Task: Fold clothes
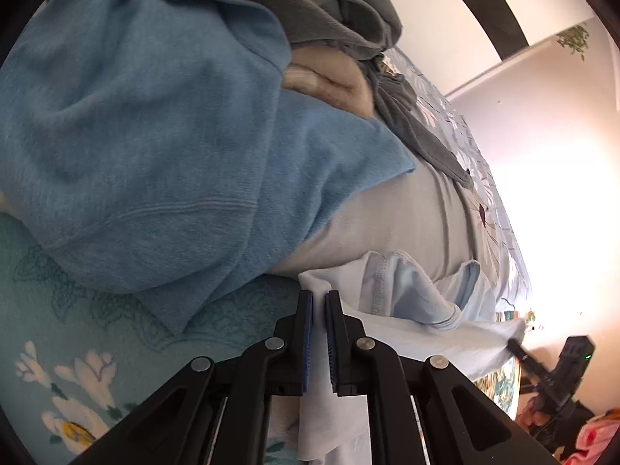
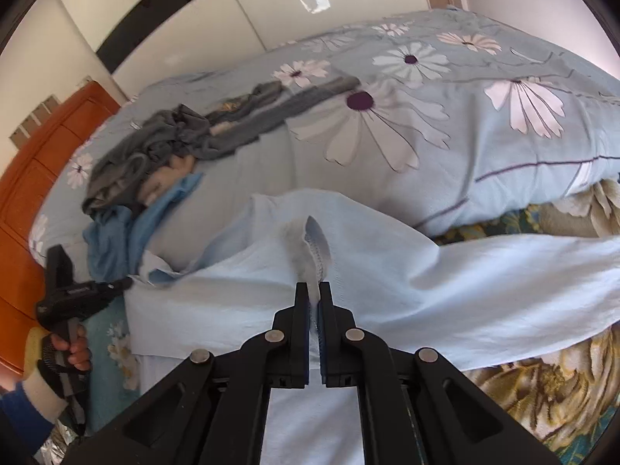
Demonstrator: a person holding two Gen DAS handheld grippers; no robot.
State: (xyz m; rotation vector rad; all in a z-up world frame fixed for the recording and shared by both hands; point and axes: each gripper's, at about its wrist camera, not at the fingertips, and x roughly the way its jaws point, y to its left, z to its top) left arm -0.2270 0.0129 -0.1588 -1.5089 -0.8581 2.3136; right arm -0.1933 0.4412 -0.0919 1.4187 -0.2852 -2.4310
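A: Two pinches, one on each side. The left gripper (image 1: 319, 294) has its jaws pressed together on a fold of the pale blue garment (image 1: 418, 310), and the right gripper (image 2: 314, 286) is clamped the same way on a bunched ridge of that cloth near a stitched seam.

B: Where does the garment lie?

A: Stretched between the two tools, across the near edge of the bed (image 2: 484, 116), over the daisy-print cover. In the right wrist view its far end trails off to the right.

B: And beyond it?

A: A heap of unfolded clothes: a blue sweatshirt (image 1: 147, 147) just beside the left jaws, grey garments (image 1: 310, 4) piled behind it.

B: What might spoil the fold?

A: Both grips look thin, so a sharp pull apart could probably slip the cloth out of one pad. The sweatshirt lies close enough that a sweep leftward might drag it along. The trailing end could also fold under itself unevenly.
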